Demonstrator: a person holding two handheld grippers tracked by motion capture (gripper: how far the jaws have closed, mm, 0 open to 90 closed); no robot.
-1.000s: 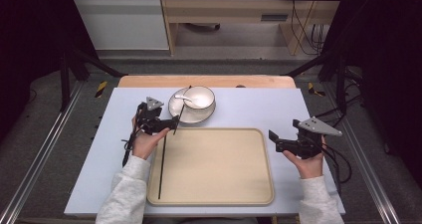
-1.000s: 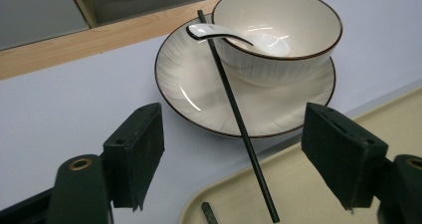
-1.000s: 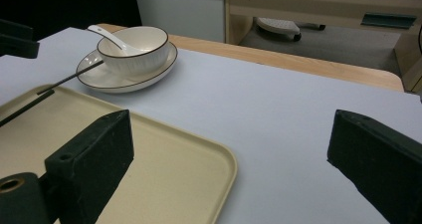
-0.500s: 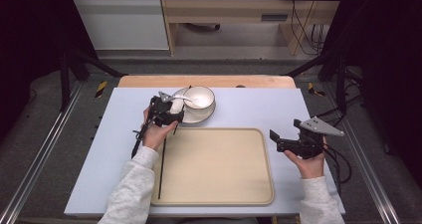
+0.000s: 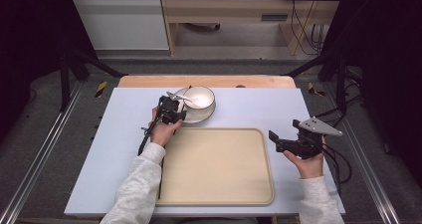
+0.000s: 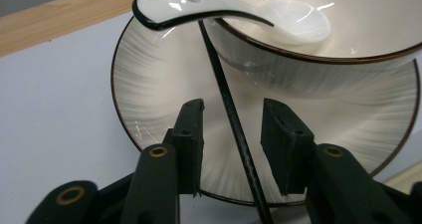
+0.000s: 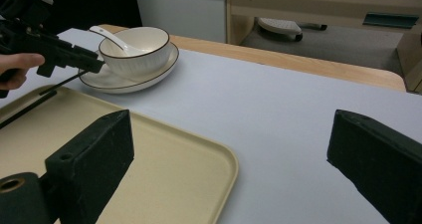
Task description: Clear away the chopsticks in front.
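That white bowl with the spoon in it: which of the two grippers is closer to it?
The left. The left gripper is at the plate under the bowl, jaws either side of a black chopstick. The right gripper hovers far off, beyond the tray.

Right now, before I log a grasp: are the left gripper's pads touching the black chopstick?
Apart. In the left gripper view, the chopstick runs between the left gripper's pads, which have just been closing, with plate visible on both sides.
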